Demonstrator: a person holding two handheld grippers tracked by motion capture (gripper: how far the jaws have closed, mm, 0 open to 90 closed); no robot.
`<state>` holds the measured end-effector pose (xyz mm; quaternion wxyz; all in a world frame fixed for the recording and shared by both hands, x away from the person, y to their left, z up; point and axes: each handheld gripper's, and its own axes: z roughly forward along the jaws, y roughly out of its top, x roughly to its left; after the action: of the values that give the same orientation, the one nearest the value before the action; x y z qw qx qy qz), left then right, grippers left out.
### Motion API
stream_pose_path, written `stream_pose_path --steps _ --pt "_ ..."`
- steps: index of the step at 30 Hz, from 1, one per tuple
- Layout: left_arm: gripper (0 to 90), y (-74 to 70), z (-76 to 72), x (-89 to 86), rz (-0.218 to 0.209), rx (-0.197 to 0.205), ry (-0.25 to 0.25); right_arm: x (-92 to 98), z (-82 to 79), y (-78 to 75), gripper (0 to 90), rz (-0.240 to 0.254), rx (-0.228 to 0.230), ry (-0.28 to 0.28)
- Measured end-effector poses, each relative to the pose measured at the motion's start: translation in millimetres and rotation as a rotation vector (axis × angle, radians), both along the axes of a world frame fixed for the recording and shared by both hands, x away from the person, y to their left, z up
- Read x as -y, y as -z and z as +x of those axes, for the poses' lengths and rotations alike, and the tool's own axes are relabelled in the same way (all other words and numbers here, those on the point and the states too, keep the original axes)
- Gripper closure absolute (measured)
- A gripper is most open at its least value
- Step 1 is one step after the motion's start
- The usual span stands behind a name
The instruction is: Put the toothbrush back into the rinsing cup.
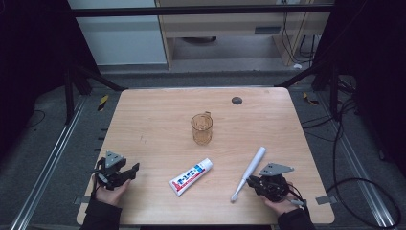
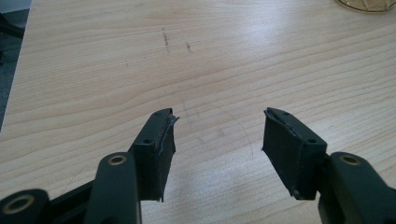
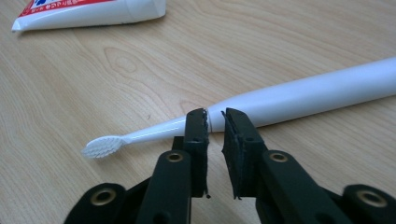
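Pale woodgrain table, slim white toothbrush

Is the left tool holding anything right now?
No, the left tool stands wide open over the bare wooden table with nothing between its pads.

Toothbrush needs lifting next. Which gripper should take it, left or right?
Right. The right gripper already has its jaws nearly closed around the toothbrush where neck meets handle; whether the pads press yet is unclear. The left gripper sits open over bare table, beyond the toothpaste.
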<state>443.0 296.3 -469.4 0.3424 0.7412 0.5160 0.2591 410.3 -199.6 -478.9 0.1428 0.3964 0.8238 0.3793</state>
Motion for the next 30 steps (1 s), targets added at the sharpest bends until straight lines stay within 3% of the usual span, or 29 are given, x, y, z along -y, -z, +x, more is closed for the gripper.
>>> stream_pose_path --steps 7,30 --pt "42.8 0.2 0.5 0.6 0.002 -0.002 0.001 -7.0 1.9 4.9 89.4 -0.014 -0.033 -0.031" --pt "42.9 1.0 1.4 1.0 0.011 -0.003 -0.001 -20.2 7.6 12.1 89.3 -0.021 -0.044 -0.055"
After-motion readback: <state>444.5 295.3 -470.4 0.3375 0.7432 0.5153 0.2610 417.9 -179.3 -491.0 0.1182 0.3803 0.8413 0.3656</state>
